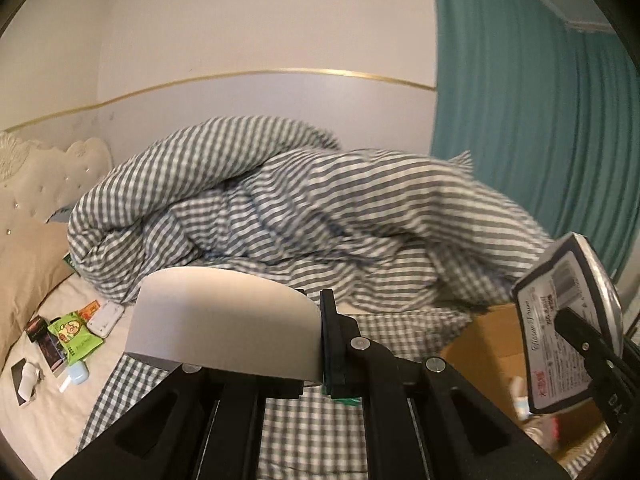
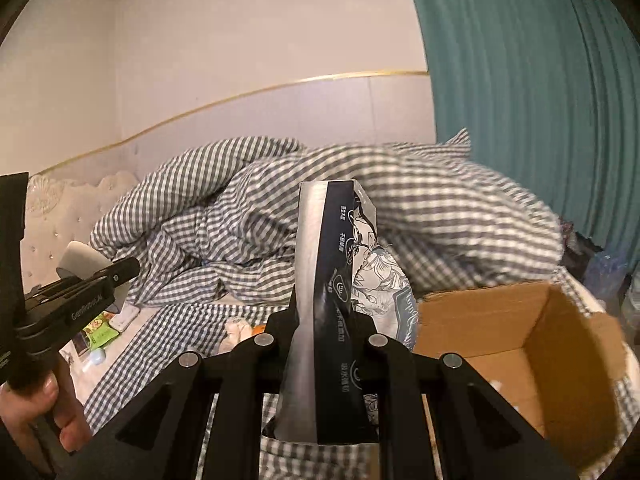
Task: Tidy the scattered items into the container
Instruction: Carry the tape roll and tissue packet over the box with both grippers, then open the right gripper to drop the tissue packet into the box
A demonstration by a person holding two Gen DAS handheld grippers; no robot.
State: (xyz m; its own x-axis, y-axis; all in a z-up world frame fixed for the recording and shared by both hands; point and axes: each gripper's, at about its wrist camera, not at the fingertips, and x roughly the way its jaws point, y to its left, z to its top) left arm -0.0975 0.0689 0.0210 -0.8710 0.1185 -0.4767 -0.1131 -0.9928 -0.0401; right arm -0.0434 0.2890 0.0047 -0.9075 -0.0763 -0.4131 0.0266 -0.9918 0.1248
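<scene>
My left gripper is shut on a flat white half-round case, held above the bed; it also shows at the left of the right wrist view. My right gripper is shut on a black and silver pouch with a floral print, held upright just left of the open cardboard box. The pouch also shows in the left wrist view, over the box. Scattered packets, among them a green snack bag, lie on the white sheet at the left.
A rumpled grey checked duvet fills the middle of the bed. A cream tufted headboard and a tan pillow are at the left. A teal curtain hangs at the right. A few small items lie inside the box.
</scene>
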